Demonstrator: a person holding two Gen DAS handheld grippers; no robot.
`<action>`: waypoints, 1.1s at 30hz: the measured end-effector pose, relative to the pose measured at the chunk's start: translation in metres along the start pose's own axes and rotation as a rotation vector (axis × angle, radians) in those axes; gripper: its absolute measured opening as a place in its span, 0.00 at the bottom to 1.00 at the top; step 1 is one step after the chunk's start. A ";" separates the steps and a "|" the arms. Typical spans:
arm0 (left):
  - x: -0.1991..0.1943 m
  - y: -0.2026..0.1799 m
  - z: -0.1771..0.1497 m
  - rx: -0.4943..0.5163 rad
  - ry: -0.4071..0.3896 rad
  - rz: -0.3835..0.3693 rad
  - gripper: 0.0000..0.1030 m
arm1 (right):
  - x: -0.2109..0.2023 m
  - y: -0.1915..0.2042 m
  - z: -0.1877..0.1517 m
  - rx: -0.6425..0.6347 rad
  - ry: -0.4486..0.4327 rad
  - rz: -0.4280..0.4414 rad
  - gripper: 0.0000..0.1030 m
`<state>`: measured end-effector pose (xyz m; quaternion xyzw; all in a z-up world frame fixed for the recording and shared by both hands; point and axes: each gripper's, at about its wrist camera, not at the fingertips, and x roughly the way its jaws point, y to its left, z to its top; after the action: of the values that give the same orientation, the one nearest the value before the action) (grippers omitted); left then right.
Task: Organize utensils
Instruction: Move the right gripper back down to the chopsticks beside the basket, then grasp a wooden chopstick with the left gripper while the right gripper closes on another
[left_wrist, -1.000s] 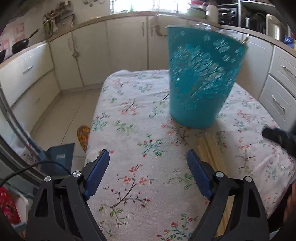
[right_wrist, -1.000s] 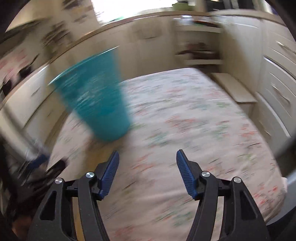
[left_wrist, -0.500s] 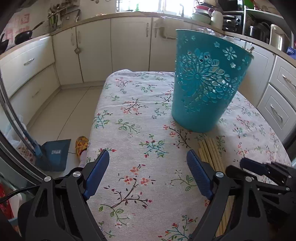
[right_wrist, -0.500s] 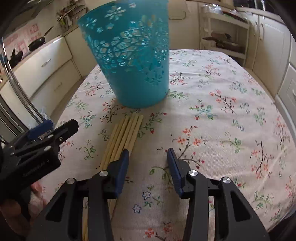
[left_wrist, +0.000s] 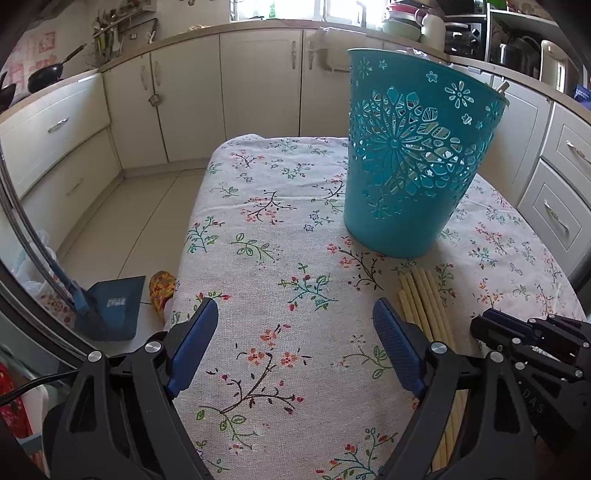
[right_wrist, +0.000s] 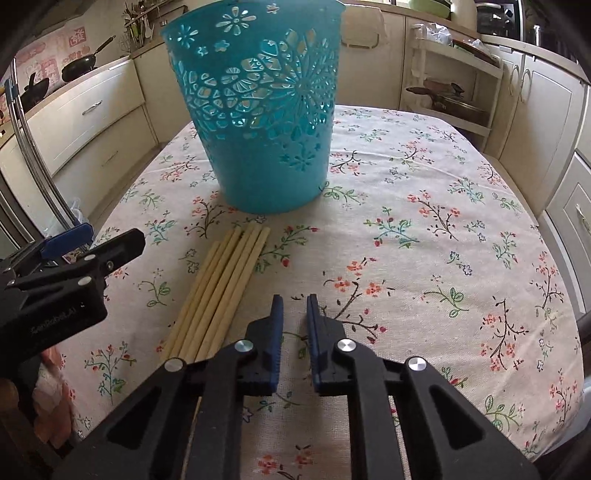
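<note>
The left black two-finger gripper with blue ribbed pads (left_wrist: 293, 341) points steeply downward, its jaws spread wide with nothing between them. The right black two-finger gripper with blue pads (right_wrist: 294, 314) tilts down too (a little steeper), its jaws having just been closing to a narrow slit, and nothing sits between them.

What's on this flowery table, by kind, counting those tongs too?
Teal basket: 1
Bundle of wooden sticks: 1
Tongs: 2 (left tongs open; right tongs just closed further, nothing between)
Total: 4
</note>
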<state>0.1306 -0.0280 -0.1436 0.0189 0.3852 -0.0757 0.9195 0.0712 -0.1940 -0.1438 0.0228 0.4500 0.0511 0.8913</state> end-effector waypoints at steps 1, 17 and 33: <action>0.000 -0.001 0.000 0.004 0.002 0.002 0.80 | -0.001 0.000 0.000 0.004 0.002 0.005 0.08; 0.005 -0.007 0.001 0.042 0.033 0.012 0.80 | 0.005 0.010 0.005 0.046 0.016 0.194 0.09; 0.015 -0.039 -0.005 0.127 0.156 -0.051 0.81 | 0.003 -0.009 0.009 0.040 0.079 0.130 0.07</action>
<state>0.1316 -0.0678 -0.1567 0.0730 0.4504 -0.1218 0.8814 0.0808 -0.2026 -0.1410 0.0679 0.4831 0.1008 0.8671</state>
